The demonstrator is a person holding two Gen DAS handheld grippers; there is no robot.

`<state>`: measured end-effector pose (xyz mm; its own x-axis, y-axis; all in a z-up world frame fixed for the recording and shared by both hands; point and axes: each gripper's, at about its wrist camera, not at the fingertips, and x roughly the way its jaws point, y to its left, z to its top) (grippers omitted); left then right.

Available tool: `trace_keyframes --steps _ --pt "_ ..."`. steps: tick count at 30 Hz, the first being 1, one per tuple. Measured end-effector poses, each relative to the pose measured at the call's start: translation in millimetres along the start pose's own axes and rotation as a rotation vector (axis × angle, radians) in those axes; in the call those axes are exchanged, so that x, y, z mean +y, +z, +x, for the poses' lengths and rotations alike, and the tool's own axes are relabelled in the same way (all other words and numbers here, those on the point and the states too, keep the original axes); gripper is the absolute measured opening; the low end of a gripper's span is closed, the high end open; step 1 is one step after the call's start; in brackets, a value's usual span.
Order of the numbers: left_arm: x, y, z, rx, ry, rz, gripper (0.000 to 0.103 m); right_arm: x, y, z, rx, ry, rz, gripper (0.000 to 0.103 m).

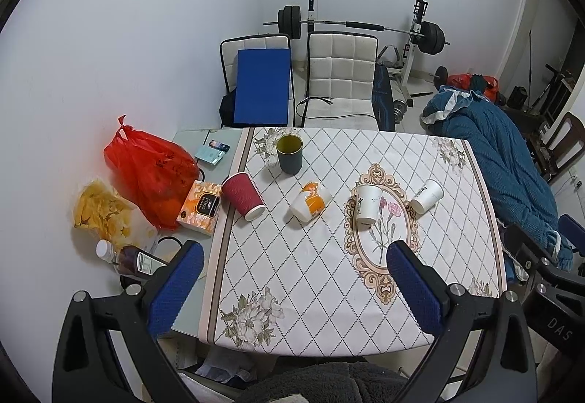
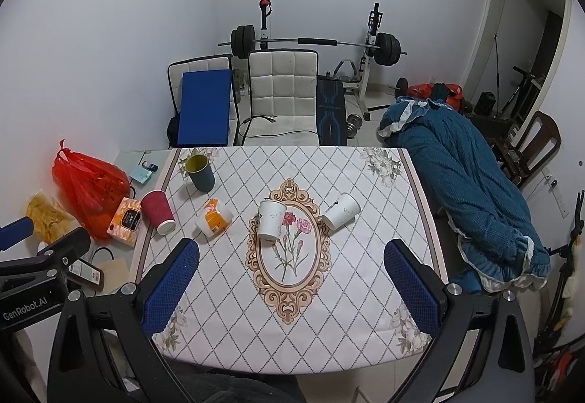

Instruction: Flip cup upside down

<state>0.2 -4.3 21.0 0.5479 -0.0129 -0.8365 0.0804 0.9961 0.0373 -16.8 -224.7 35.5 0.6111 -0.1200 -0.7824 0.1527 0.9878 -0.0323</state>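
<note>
Several cups stand on the patterned tablecloth (image 1: 310,275). A dark cup with a yellow inside (image 1: 289,154) (image 2: 200,172) stands upright at the far left. A red ribbed paper cup (image 1: 243,195) (image 2: 158,212), an orange-and-white cup (image 1: 310,201) (image 2: 214,218) and two white paper cups (image 1: 367,203) (image 1: 427,195) (image 2: 270,219) (image 2: 341,211) stand mouth down. My left gripper (image 1: 292,289) is open and empty above the near edge. My right gripper (image 2: 290,289) is open and empty, also above the near edge.
Left of the cloth lie a red plastic bag (image 1: 153,176), an orange box (image 1: 199,207), a bag of chips (image 1: 100,211) and a bottle (image 1: 128,258). A blue blanket (image 1: 512,176) drapes at the right. Two white chairs (image 1: 342,74) and a barbell rack (image 1: 365,26) stand behind.
</note>
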Motion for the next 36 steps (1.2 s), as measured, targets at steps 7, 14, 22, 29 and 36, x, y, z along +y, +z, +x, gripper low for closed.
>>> trace_keyframes --steps 7,14,22,29,36 --pt "0.2 0.1 -0.1 -0.001 0.0 -0.002 0.102 0.3 1.0 0.2 -0.001 0.001 0.003 0.103" --pt "-1.1 3.7 0.7 -0.004 0.004 -0.007 0.102 0.4 4.1 2.1 0.001 0.009 0.01 0.103" --pt "-7.6 7.9 39.9 0.004 0.099 -0.014 0.103 -11.3 3.7 40.8 0.049 0.045 0.041 0.103" --pt "-5.1 -1.3 93.4 0.034 0.166 -0.056 0.103 -16.3 -18.5 127.8 0.175 0.073 0.018 0.103" --pt "-3.0 0.2 150.5 0.055 0.203 -0.026 0.103 -13.2 -39.8 206.0 0.26 0.058 -0.02 0.103"
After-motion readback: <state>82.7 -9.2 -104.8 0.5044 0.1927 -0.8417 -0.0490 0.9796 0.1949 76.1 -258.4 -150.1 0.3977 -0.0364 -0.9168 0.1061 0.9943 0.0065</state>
